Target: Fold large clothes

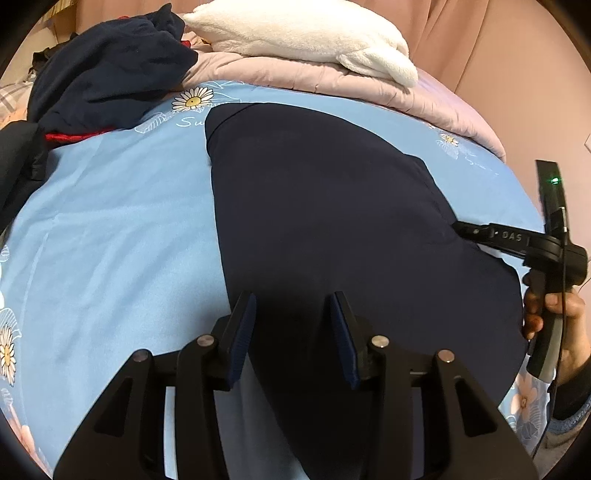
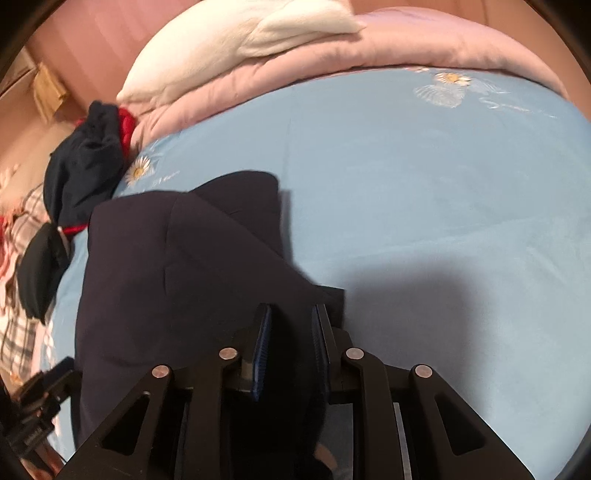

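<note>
both tongs (image 1: 293, 332) (image 2: 290, 347) pinch dark navy garment (image 1: 325, 206), spread flat, partly folded.

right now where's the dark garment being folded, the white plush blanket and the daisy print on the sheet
dark garment (image 1: 325, 206), left wrist view, flat middle of the cloth
white plush blanket (image 1: 295, 33), left wrist view, its top surface
daisy print (image 1: 192, 99), left wrist view, the flower's yellow centre

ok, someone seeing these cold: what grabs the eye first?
The large dark navy garment spread flat on the light blue daisy-print bedsheet, dominating the middle. Both grippers hold its near edge: the left gripper at the bottom, the right gripper on its right corner. Behind, a fluffy white blanket tops a folded pink quilt.
</note>
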Demonstrator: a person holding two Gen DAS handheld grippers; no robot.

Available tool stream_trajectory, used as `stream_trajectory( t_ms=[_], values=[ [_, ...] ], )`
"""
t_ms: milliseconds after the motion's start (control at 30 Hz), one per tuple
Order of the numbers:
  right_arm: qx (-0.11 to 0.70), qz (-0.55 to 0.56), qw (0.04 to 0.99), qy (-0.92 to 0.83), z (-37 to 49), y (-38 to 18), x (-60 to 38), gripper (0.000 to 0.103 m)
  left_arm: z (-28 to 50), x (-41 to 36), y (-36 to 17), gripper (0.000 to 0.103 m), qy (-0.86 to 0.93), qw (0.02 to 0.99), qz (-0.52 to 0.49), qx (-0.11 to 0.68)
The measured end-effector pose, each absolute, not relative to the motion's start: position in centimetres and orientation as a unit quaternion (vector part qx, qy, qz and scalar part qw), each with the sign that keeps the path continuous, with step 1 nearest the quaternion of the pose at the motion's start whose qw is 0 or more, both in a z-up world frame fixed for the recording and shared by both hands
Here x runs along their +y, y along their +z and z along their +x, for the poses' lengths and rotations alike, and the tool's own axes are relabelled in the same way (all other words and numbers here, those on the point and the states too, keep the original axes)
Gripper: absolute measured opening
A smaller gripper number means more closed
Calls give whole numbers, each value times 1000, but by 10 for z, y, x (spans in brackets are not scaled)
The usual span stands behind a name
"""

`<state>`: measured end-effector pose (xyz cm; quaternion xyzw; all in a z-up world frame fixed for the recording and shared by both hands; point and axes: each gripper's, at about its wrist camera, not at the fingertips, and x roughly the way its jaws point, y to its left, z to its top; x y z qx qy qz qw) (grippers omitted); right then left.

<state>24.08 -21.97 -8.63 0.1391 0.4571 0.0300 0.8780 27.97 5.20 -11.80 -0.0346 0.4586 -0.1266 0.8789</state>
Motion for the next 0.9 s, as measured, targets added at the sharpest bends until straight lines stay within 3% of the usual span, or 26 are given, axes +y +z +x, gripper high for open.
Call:
stream_trajectory(
  t_ms=[333,700,900],
  values=[
    [384,94,911,115,146,-38,-194,21,209,42,-109,42,-159,879,-27,449],
    [444,100,882,119,154,-84,-186,22,188,23,-124,50,-144,886,16,441],
    [425,106,890,125,134,-66,-188,24,172,33,-124,52,-145,882,-2,448]
  ],
)
